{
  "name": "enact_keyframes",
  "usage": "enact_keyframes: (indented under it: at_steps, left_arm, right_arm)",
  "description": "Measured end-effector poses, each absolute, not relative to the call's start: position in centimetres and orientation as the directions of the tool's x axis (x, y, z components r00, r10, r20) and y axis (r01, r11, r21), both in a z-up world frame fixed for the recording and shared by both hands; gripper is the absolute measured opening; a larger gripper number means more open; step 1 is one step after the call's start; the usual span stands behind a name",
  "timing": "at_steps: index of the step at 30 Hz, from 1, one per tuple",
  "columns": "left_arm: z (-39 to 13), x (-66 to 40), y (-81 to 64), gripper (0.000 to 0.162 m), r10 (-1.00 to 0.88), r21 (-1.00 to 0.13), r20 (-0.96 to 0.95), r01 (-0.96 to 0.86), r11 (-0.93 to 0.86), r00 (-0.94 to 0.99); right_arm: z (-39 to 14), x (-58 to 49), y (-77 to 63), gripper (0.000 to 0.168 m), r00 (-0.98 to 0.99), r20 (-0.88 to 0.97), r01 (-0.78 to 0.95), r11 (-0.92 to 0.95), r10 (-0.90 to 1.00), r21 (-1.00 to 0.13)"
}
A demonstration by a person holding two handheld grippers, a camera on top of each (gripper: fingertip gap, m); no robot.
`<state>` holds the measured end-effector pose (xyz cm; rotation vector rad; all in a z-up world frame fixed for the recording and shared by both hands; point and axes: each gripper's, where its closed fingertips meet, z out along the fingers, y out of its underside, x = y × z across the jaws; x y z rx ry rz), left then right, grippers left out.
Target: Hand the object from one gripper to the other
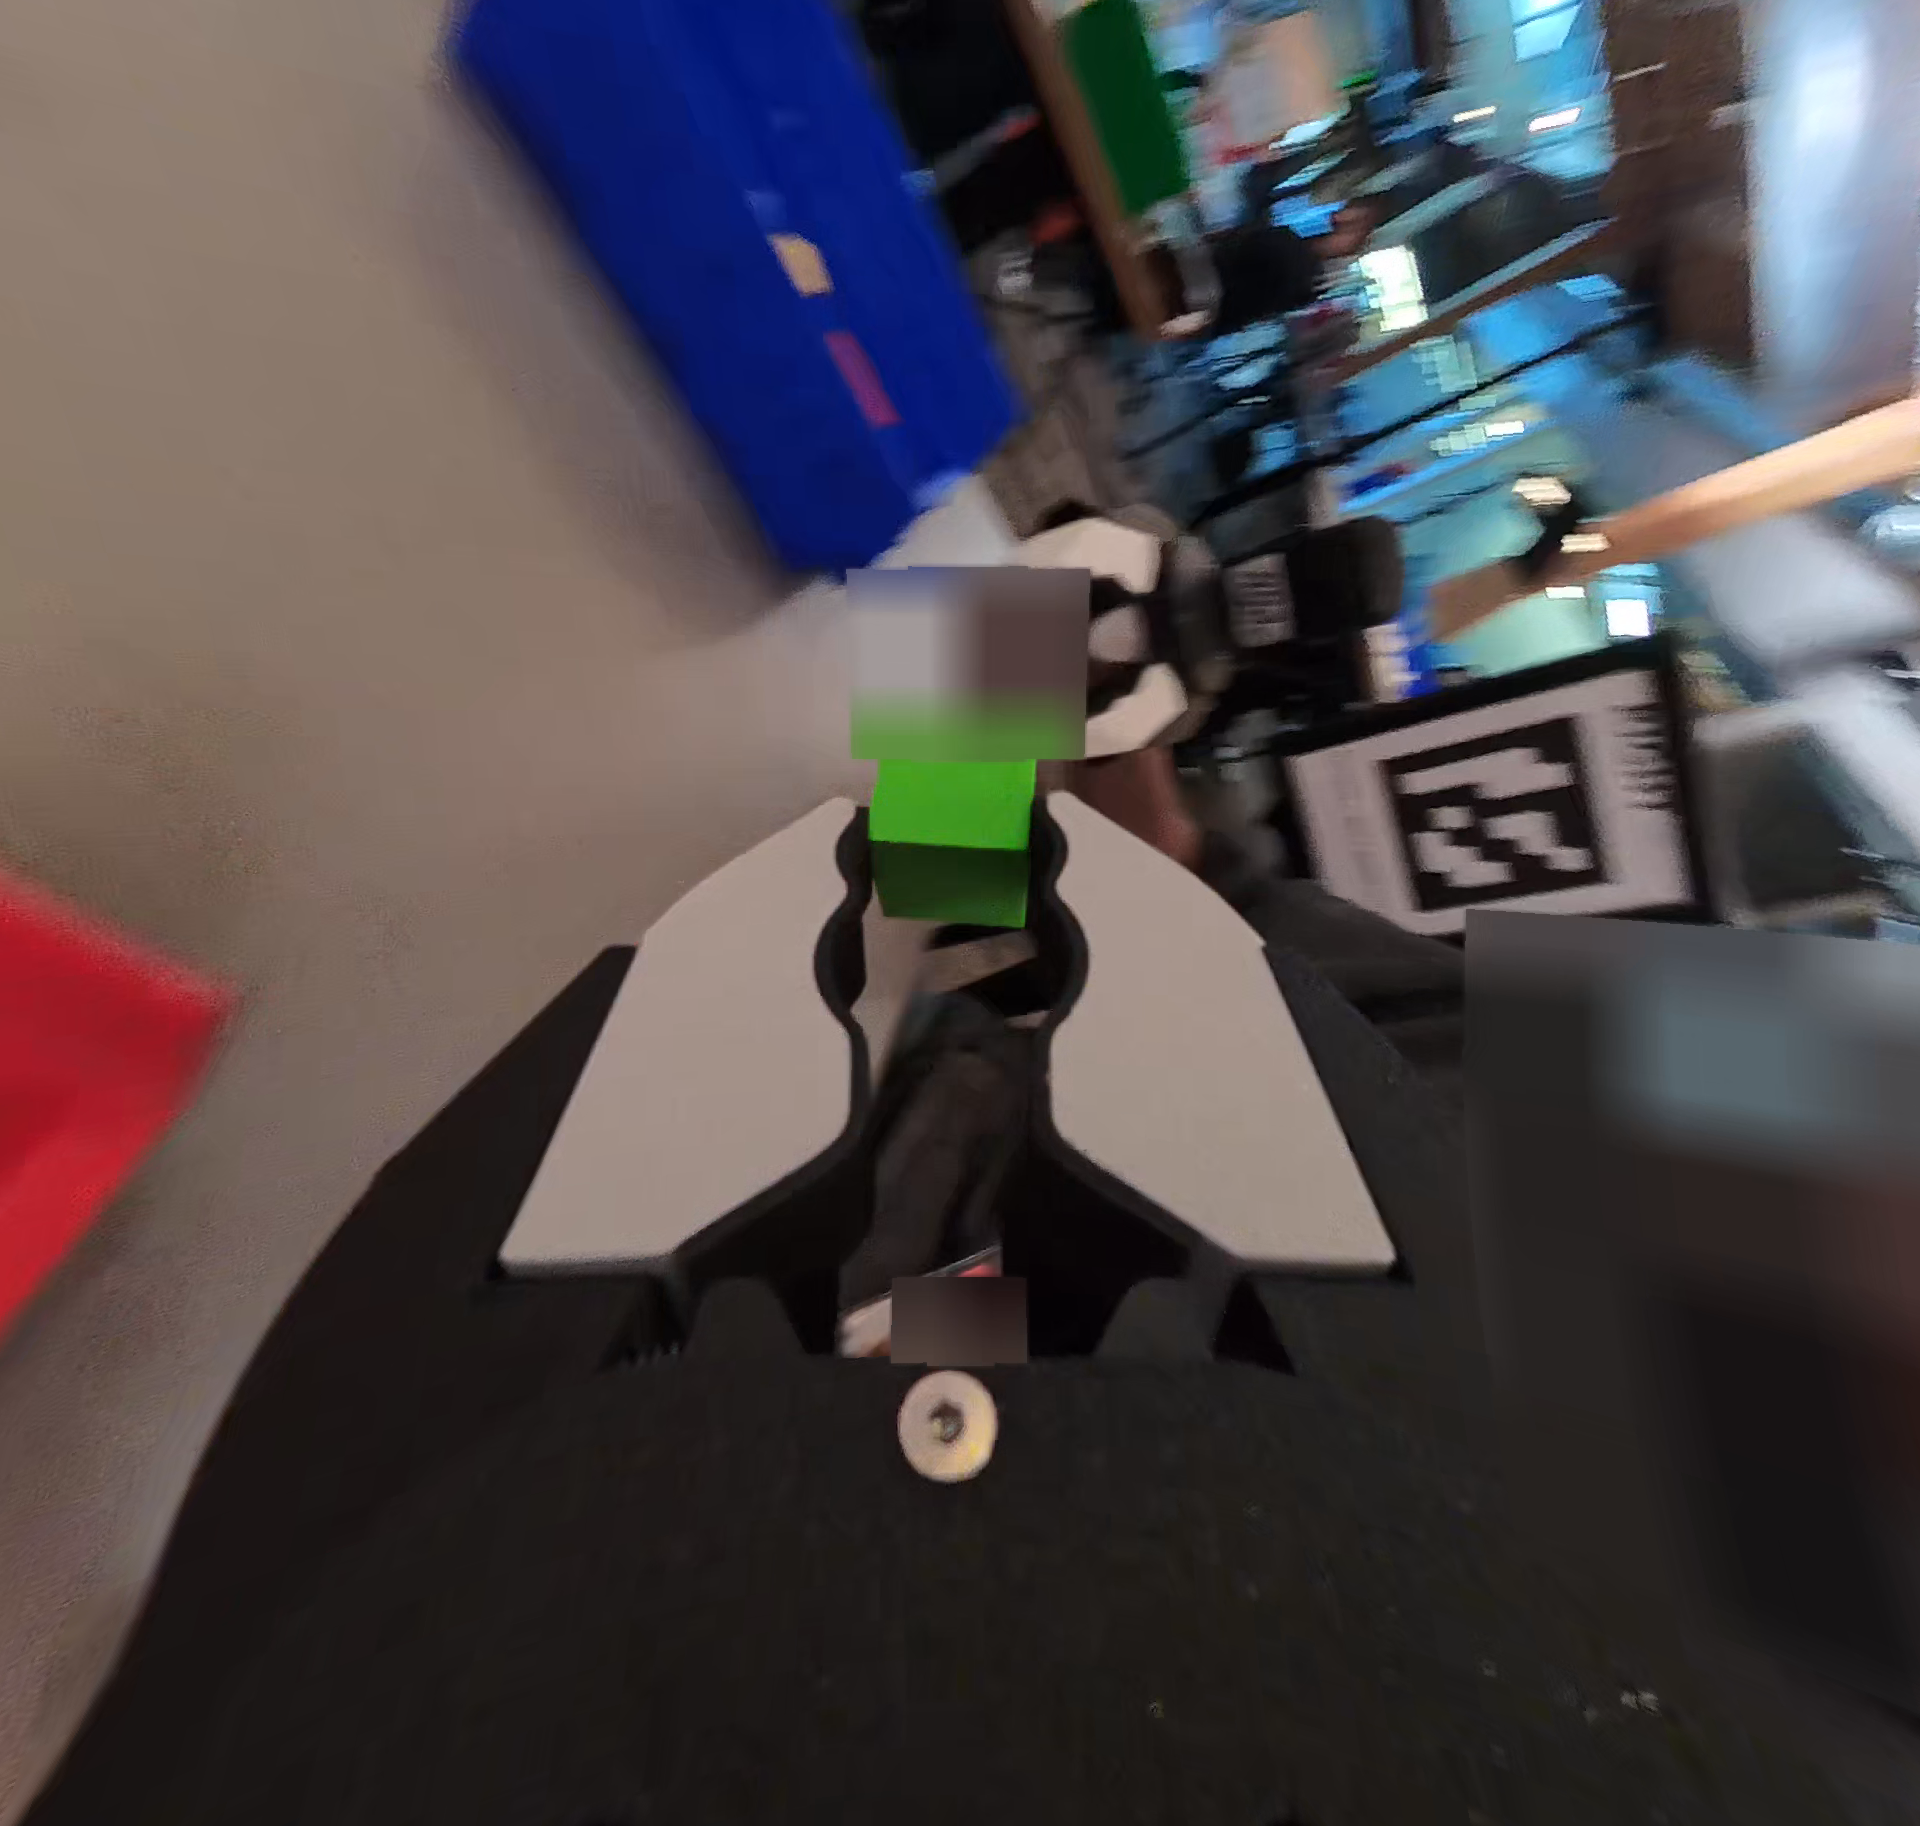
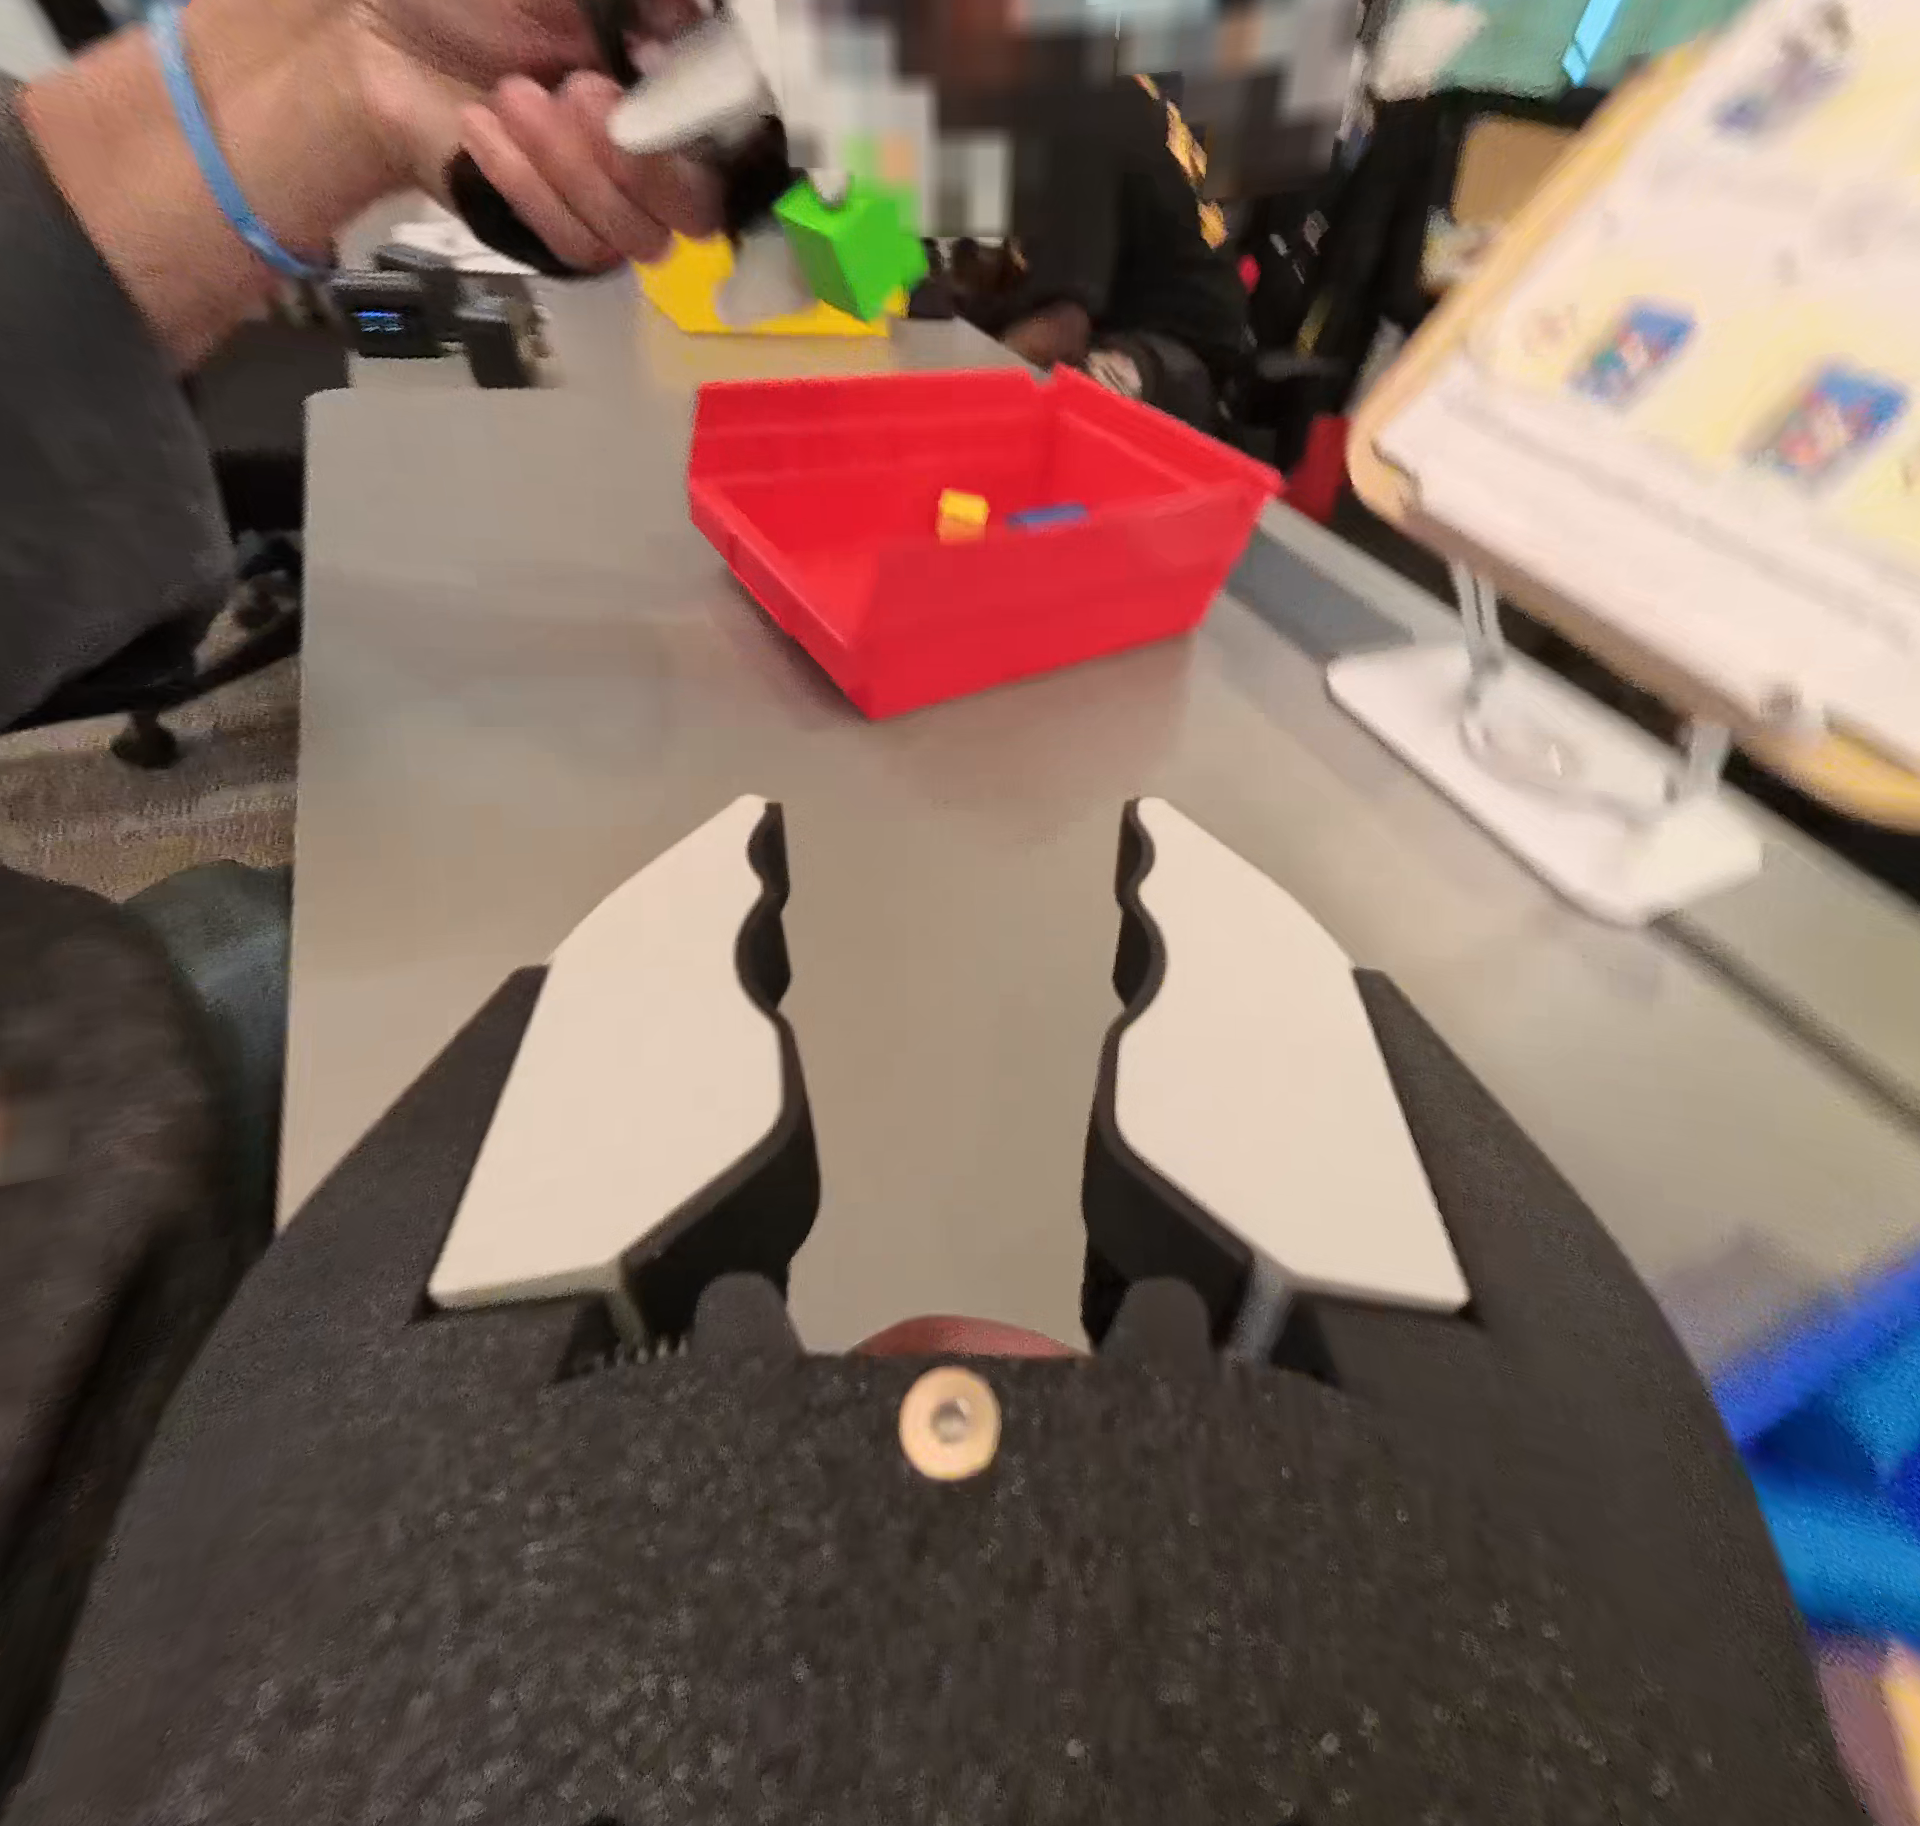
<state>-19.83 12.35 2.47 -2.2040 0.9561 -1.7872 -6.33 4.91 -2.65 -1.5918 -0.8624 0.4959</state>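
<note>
My left gripper (image 1: 951,831) is shut on a green block (image 1: 951,846), pinched between its fingertips and held up in the air. The block's far end is under a mosaic patch. In the right wrist view the same green block (image 2: 852,254) shows far off at the top, held by the left gripper (image 2: 800,197) in a person's hand (image 2: 416,83), above the far end of the table. My right gripper (image 2: 951,820) is open and empty, low over the grey table (image 2: 520,685). The right gripper also shows small and blurred beyond the block in the left wrist view (image 1: 1122,633).
A red bin (image 2: 966,571) with a yellow block (image 2: 961,514) and a blue block (image 2: 1044,517) stands mid-table. A yellow bin (image 2: 717,296) sits at the far end. A tilted board on a white stand (image 2: 1558,768) is at the right. A blue bin (image 1: 727,218) is in the left view.
</note>
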Motion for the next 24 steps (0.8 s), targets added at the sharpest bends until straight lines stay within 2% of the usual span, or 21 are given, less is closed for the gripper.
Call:
enact_keyframes:
  at_steps: [3,6,12,13,18,20,21,24]
  left_arm:
    - [4.6,-16.5,9.4,0.028,-0.455,-0.464,0.882,-0.381,-0.8,-0.118]
    - [5.0,-14.6,7.9,0.028,-0.414,-0.459,0.888,-0.401,-0.793,-0.199]
    - [3.8,-13.0,6.0,0.028,-0.339,-0.416,0.909,-0.473,-0.776,-0.242]
    - [3.6,-12.9,5.9,0.028,-0.324,-0.405,0.913,-0.479,-0.778,-0.246]
    - [3.4,-13.2,6.0,0.029,-0.281,-0.389,0.917,-0.48,-0.786,-0.284]
    - [2.9,-14.2,5.7,0.058,-0.305,-0.41,0.908,-0.463,-0.786,-0.287]
    - [2.1,-15.0,5.4,0.067,-0.337,-0.432,0.899,-0.448,-0.783,-0.278]
    - [-2.3,-16.9,4.2,0.063,-0.472,-0.5,0.865,-0.362,-0.787,-0.171]
  right_arm:
    - [0.9,-9.9,6.6,0.062,0.535,0.275,0.289,0.132,0.799,-0.948]
    - [3.5,-12.6,7.8,0.062,0.463,0.302,0.258,0.2,0.833,-0.945]
    - [4.1,-15.0,7.8,0.05,0.357,0.308,0.242,0.231,0.882,-0.942]
    - [3.6,-15.2,7.2,0.031,0.31,0.305,0.25,0.232,0.9,-0.94]
    - [3.2,-15.1,7.1,0.029,0.307,0.286,0.278,0.202,0.908,-0.939]
    - [3.9,-14.6,6.9,0.029,0.315,0.304,0.274,0.221,0.899,-0.936]
    - [4.3,-14.0,6.8,0.029,0.325,0.309,0.271,0.225,0.894,-0.936]
    - [6.3,-9.3,8.4,0.029,0.464,0.348,0.314,0.217,0.814,-0.924]
